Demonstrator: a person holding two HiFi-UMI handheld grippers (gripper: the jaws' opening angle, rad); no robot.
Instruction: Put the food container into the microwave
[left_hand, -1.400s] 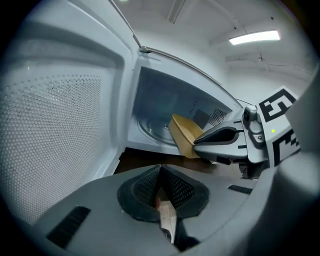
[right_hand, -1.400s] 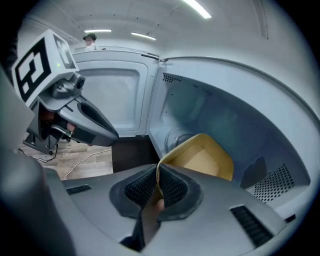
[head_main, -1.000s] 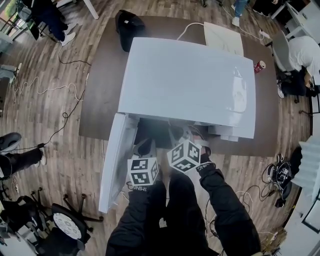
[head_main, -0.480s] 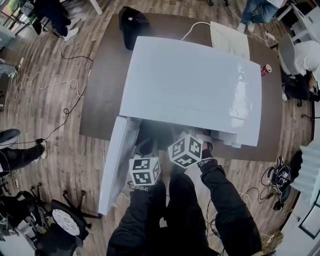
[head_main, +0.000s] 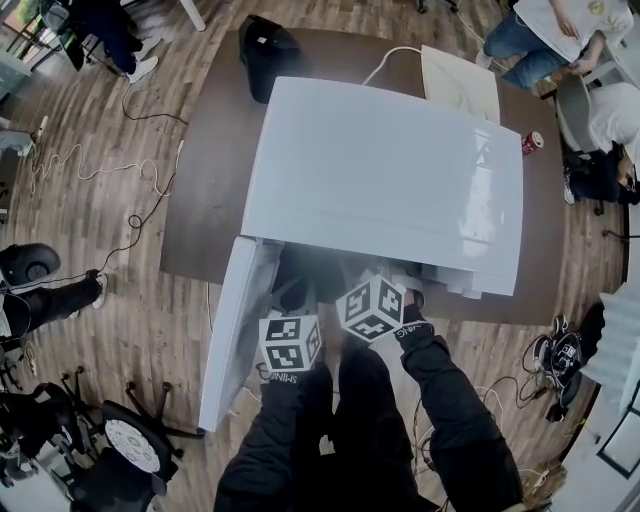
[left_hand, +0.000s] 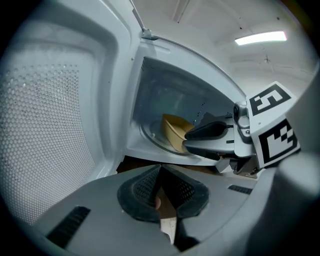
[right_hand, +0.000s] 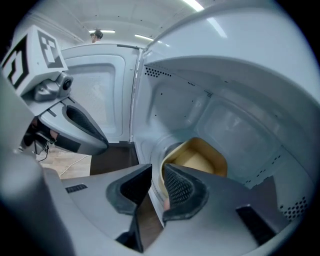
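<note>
My right gripper (right_hand: 152, 172): jaws a narrow gap apart, gripping nothing, tips inside the one microwave (head_main: 380, 170). One food container (right_hand: 200, 157) sits on its floor, rim just beside my jaw. My left gripper (left_hand: 160, 170): jaws closed, empty, outside by the one open door (head_main: 235, 330).

The microwave (head_main: 385, 175) is smooth, glossy white, and its door (left_hand: 45, 140) is lined with finely perforated sheet. The container (right_hand: 200, 160) looks matt tan, papery. The pads (right_hand: 182, 189) are black ribbed rubber. The table (head_main: 205, 200) is dark and matt, the floor (head_main: 100, 280) wood plank.
</note>
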